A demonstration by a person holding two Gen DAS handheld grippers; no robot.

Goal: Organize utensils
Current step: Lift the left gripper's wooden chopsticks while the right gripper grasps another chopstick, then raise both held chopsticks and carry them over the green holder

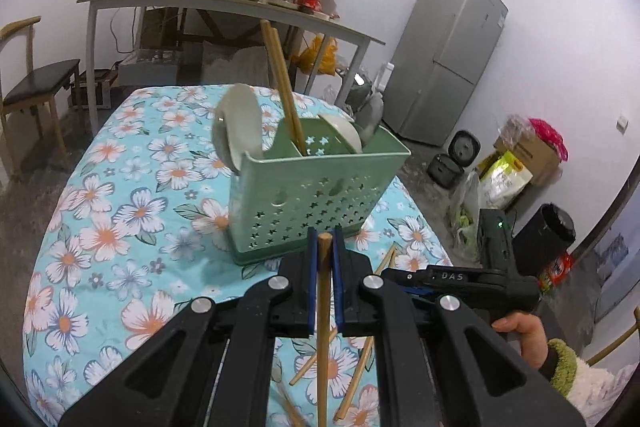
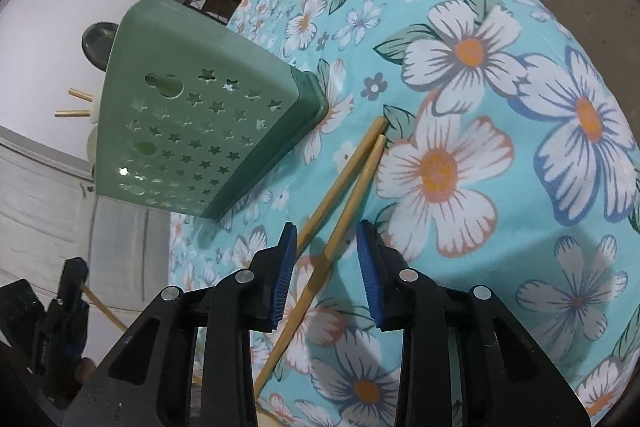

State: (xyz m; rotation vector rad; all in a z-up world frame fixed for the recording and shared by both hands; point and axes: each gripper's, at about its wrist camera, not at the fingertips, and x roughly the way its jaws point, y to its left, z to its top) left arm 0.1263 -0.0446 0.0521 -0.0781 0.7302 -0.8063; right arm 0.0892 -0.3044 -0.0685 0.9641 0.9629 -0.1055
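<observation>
The floral table (image 1: 120, 219) carries one green caddy (image 1: 316, 187) at twelve o'clock from the left gripper (image 1: 325, 279), which is clenched on one chopstick (image 1: 322, 327) pointing at the caddy. Two chopsticks (image 1: 286, 87) already stand inside. The right gripper (image 2: 326, 275), unclenched, straddles two crossed chopsticks (image 2: 352, 171) pointing toward one o'clock.

Behind my table: white walls, grey fridge (image 1: 448, 59), cluttered side table (image 1: 224, 7), wooden chair (image 1: 36, 83), bare floor.
</observation>
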